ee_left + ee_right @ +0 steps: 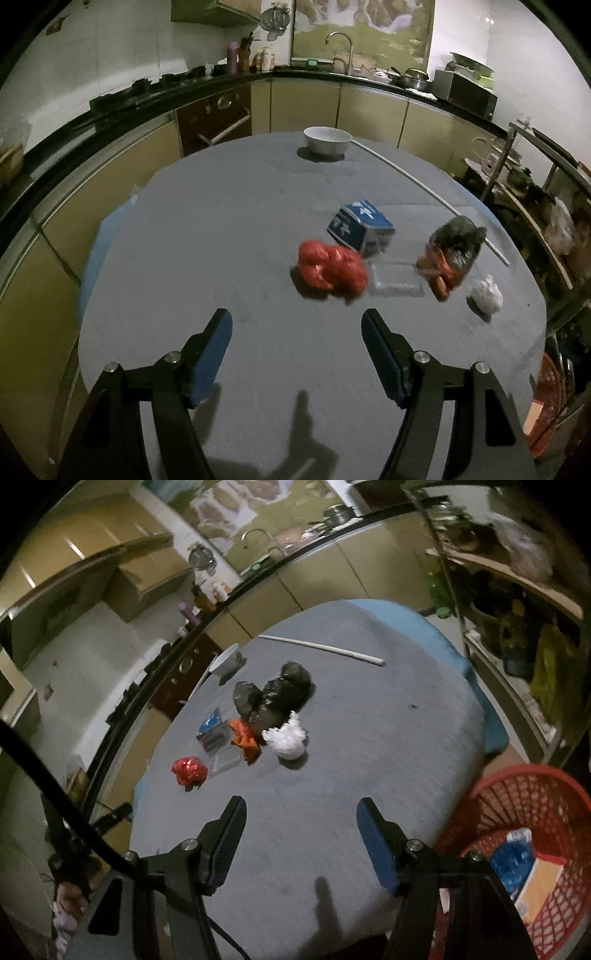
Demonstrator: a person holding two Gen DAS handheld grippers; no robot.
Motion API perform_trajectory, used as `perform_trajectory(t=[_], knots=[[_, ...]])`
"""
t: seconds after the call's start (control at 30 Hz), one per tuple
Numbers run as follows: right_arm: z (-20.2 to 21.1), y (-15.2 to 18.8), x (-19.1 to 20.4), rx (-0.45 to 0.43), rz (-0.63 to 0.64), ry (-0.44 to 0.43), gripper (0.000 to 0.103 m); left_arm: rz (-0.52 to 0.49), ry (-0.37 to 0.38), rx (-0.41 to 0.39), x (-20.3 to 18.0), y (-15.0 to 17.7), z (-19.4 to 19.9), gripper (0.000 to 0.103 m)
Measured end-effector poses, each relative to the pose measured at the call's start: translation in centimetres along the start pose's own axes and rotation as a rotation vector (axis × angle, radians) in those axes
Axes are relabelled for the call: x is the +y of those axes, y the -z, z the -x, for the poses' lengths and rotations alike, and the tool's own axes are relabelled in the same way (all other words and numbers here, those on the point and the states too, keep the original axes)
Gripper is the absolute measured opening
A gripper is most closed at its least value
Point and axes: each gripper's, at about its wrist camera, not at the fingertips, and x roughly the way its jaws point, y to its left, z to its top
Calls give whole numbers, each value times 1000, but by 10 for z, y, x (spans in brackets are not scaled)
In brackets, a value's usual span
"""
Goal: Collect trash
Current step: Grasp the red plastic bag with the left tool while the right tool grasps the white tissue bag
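Left gripper and right gripper hang over the grey table, jaws apart and empty. Ahead lies the trash: red wad, blue carton, dark bag, white wad. Red basket stands beside the table's edge.

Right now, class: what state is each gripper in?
Left gripper: open, holding nothing.
Right gripper: open, holding nothing.
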Motion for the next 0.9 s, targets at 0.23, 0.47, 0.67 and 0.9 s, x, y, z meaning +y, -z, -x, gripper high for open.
perform_trajectory(t=[0.23,0.47,0.67,0.9], knots=[[-55,-28,28,44,92,43,61,-51,47,29,3,-26,-40,75],[-112,-56,35,94,84,56,48,-168,146,45,4,-54,-73,75],[-143,-66,37,139,76,65,48,-308,281,91,-10,-65,-108,75],[-170,-65,42,167,104,101,49,-391,355,178,-22,-58,-148,75]])
